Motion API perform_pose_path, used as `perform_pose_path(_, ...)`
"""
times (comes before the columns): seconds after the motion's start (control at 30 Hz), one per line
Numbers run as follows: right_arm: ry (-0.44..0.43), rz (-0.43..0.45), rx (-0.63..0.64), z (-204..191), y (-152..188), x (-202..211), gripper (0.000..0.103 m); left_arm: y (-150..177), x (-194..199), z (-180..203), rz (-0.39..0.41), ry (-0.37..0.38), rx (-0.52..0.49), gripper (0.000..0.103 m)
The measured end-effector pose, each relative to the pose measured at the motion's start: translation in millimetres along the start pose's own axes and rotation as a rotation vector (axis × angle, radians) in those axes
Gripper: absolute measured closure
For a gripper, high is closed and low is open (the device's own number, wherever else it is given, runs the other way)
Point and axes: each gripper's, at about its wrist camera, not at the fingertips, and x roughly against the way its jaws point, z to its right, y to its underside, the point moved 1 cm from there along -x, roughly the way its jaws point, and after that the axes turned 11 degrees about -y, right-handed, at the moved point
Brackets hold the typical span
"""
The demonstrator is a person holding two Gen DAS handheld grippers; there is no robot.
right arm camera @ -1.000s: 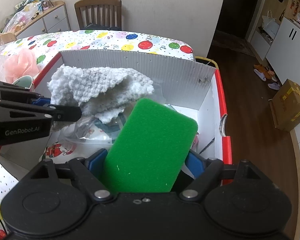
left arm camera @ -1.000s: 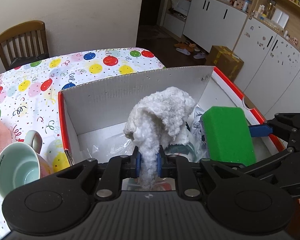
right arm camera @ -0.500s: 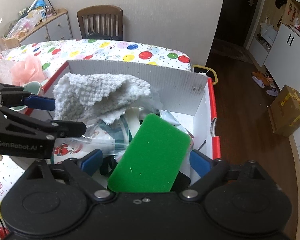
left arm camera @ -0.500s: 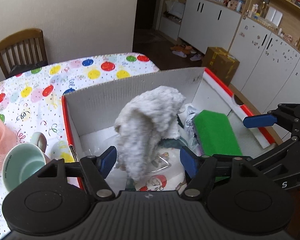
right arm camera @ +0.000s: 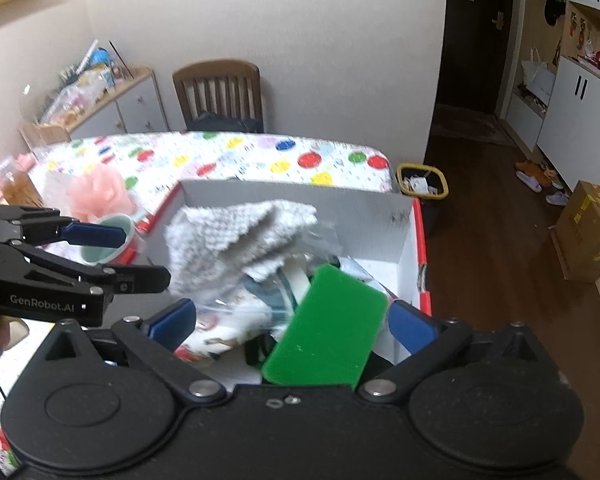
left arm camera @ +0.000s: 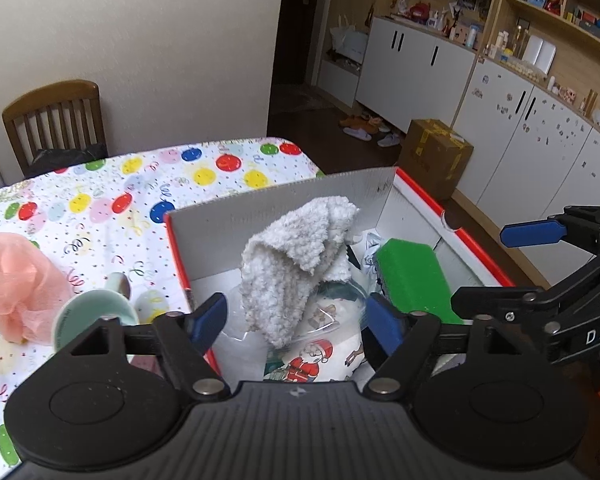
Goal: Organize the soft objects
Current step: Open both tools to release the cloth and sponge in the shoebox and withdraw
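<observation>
A white fluffy cloth (left arm camera: 296, 256) (right arm camera: 228, 236) lies heaped in the white box with the red rim (left arm camera: 284, 208) (right arm camera: 300, 200). To its right a green sponge (left arm camera: 414, 276) (right arm camera: 332, 332) leans on the things in the box. My left gripper (left arm camera: 296, 318) (right arm camera: 128, 258) hangs above the cloth, its jaws opening, and the pads do not touch the cloth. Over the sponge my right gripper (right arm camera: 292, 320) (left arm camera: 500, 268) is opening too, with the sponge loose below the wide jaws.
A plastic bag with a Santa print (left arm camera: 312, 356) lies under the cloth. Left of the box stand a mint cup (left arm camera: 96, 316) and a pink mesh puff (left arm camera: 16, 280) on the dotted tablecloth (left arm camera: 140, 184). A chair (right arm camera: 220, 96) and a yellow bin (right arm camera: 422, 182) stand beyond the table.
The left jaws opened off the white cloth and the right jaws off the green sponge. Both things dropped into the box. Both grippers drew back and up.
</observation>
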Motion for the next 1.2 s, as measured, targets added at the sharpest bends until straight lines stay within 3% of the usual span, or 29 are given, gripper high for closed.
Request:
perform_pose_path(0.5, -0.09, 0.084, 0.017, -58.2, -18.4, 10.6, 0.0, 10.2, 56.2, -49.5, 0.057, -0.013, 0.062, 0.017)
perform_pose_path(0.6, -0.108, 0.092, 0.023, -76.9, -21.9, 7.0, 0.0, 15.9, 64.9, -65.3, 0.068, -0.007, 0.067, 0.003)
perform_pose_path(0.77, -0.133, 0.1, 0.021, -109.2, -28.5, -6.1, 0.0, 28.7, 76.3, -99.5, 0.096, 0.013, 0.092, 0.002)
perform_pose_path(1.0, -0.152, 0.081, 0.057, -158.7, -41.1, -35.6, 0.0, 49.6, 82.8, -156.3, 0.113, -0.047, 0.127, 0.002)
perform_pose_path(1.2, -0.161, 0.068, 0.101, -191.8, -57.1, -65.7, 0.0, 60.1, 87.2, -195.9, 0.178, -0.168, 0.096, 0.002)
